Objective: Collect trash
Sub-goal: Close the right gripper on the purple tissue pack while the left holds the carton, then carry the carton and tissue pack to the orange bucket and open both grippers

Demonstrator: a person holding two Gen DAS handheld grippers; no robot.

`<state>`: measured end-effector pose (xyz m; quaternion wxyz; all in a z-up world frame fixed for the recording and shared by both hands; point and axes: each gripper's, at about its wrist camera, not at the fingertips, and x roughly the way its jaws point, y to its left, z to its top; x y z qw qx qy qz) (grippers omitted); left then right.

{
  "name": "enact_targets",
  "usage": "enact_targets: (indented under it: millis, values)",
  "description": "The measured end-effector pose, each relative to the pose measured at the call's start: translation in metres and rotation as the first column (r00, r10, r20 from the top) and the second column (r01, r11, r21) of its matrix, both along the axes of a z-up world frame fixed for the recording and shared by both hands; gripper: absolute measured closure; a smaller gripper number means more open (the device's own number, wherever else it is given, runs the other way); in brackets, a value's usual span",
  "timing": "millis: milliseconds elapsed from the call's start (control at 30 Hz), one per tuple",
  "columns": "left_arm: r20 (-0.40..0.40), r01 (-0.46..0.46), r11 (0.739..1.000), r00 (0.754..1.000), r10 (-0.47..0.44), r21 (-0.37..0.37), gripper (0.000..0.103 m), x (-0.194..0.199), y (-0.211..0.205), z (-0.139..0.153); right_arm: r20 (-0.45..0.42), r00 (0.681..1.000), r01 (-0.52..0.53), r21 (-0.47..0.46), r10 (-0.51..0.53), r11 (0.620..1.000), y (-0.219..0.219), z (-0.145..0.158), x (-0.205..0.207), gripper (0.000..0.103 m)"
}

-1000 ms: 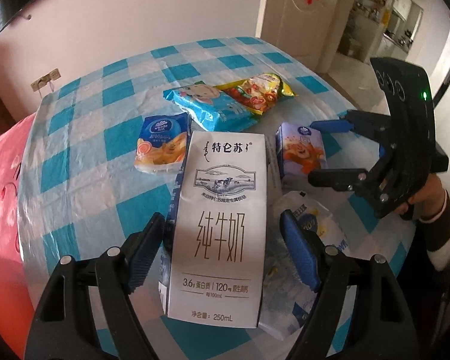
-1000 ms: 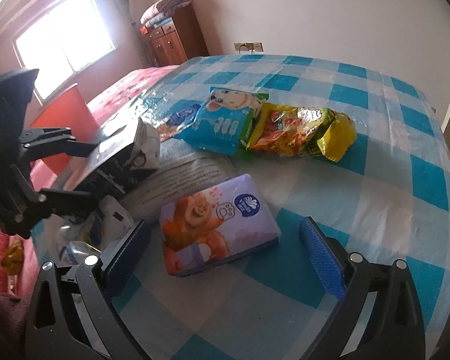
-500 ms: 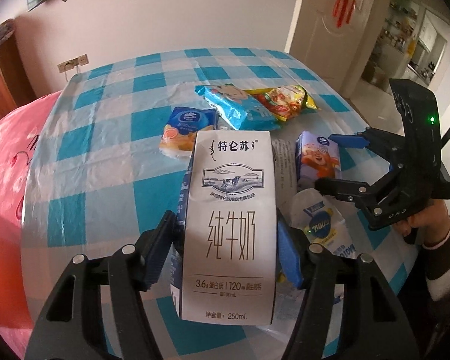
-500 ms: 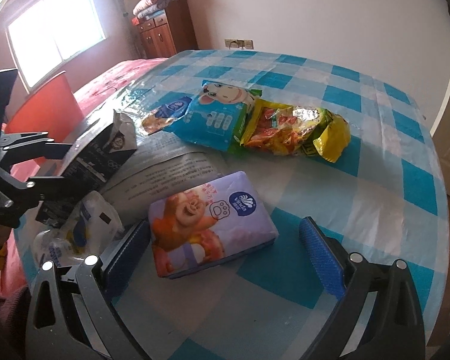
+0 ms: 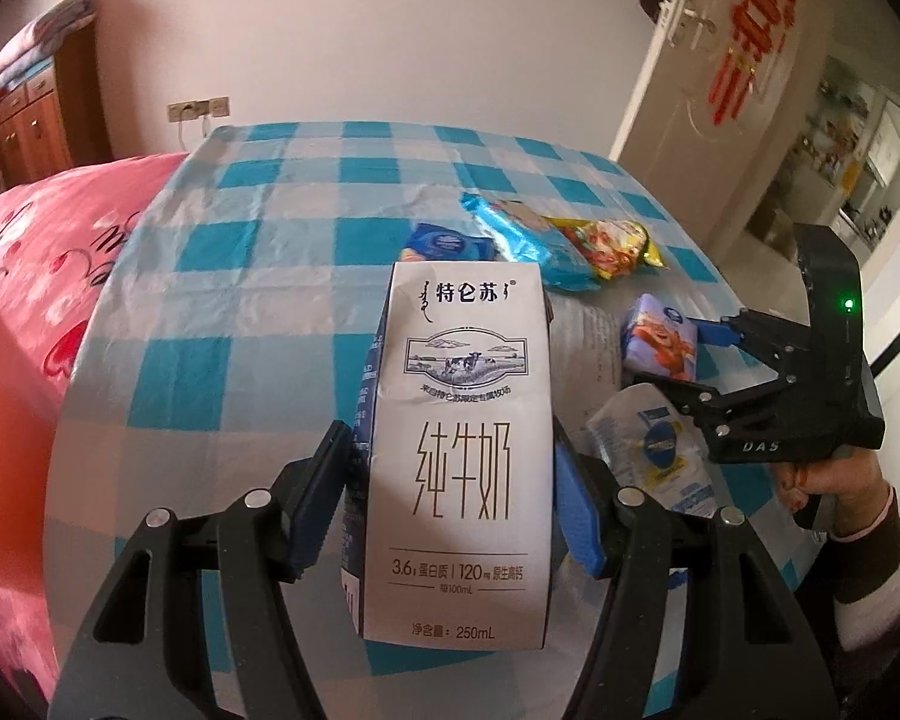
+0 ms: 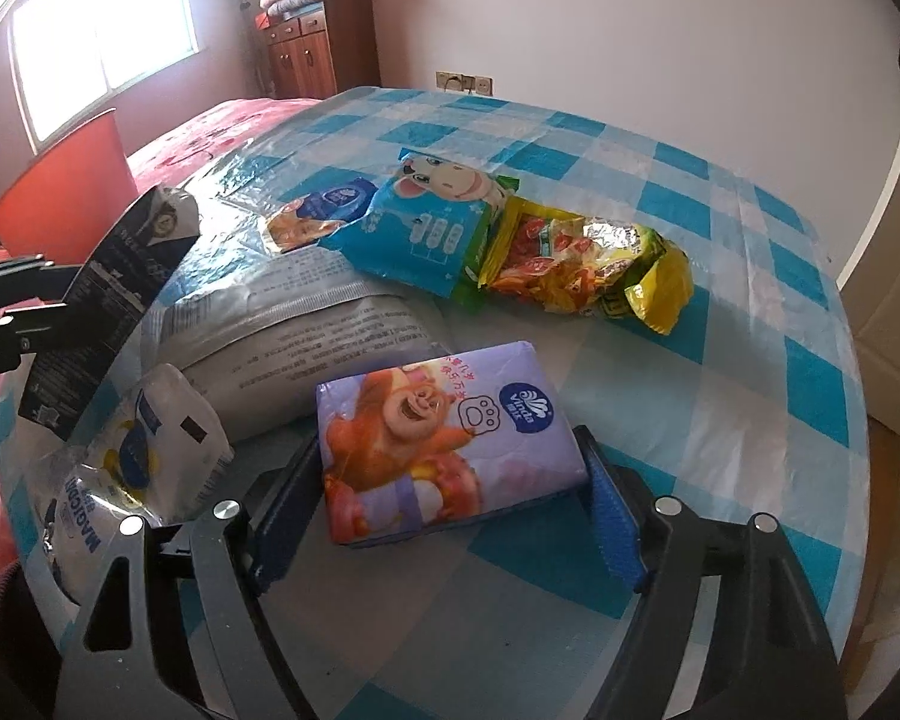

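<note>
A: Two risks. Left wrist view: left tongs [image 5: 453,510] are clamping the milk carton [image 5: 459,450] low, lifted off the table [image 5: 240,276]; top-heavy, so it could be pivoting out.

B: Right wrist view: right tongs [image 6: 450,516] have just been closing around the tissue pack [image 6: 444,450], jaws not gripping yet; soft pack could be squirting forward.

My left gripper [image 5: 450,504] is matte black plastic, with slotted arms, round silver screws at the joints and ribbed blue pads on its fingers [image 5: 576,510]. My right gripper [image 6: 450,516] is built the same; its black body carries a small green light and white letters. My sleeve [image 5: 870,576] is dark with pale stripes.
</note>
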<state>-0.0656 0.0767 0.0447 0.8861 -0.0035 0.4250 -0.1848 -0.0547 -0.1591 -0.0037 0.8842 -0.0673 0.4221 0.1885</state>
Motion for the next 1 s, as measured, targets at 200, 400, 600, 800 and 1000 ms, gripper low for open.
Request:
enact_targets:
  millis: [200,400,600,800,1000]
  values:
    - [0.013,-0.039,0.999,0.999,0.039,-0.018,0.039,-0.008,0.016,-0.001,0.007,0.999,0.052,0.004,-0.052,0.999,-0.006,0.001,0.001,0.025]
    - [0.011,-0.068,0.997,0.998,0.069,-0.038,0.039,-0.014,0.032,-0.005,-0.001,0.993,0.118,0.07,-0.118,0.991,-0.014,0.003,-0.003,0.025]
    - [0.018,-0.092,0.994,0.996,0.093,-0.051,0.039,-0.018,0.045,-0.004,-0.036,0.977,0.215,0.128,-0.212,0.968,-0.024,0.004,-0.007,0.025]
    - [0.034,-0.106,0.992,0.994,0.109,-0.062,0.039,-0.021,0.052,0.004,-0.031,0.962,0.274,0.167,-0.272,0.947,-0.03,0.026,-0.009,0.025]
    - [0.066,-0.143,0.987,0.987,0.148,-0.077,0.039,-0.023,0.066,0.022,-0.021,0.967,0.254,0.193,-0.255,0.948,-0.01,0.053,-0.007,0.025]
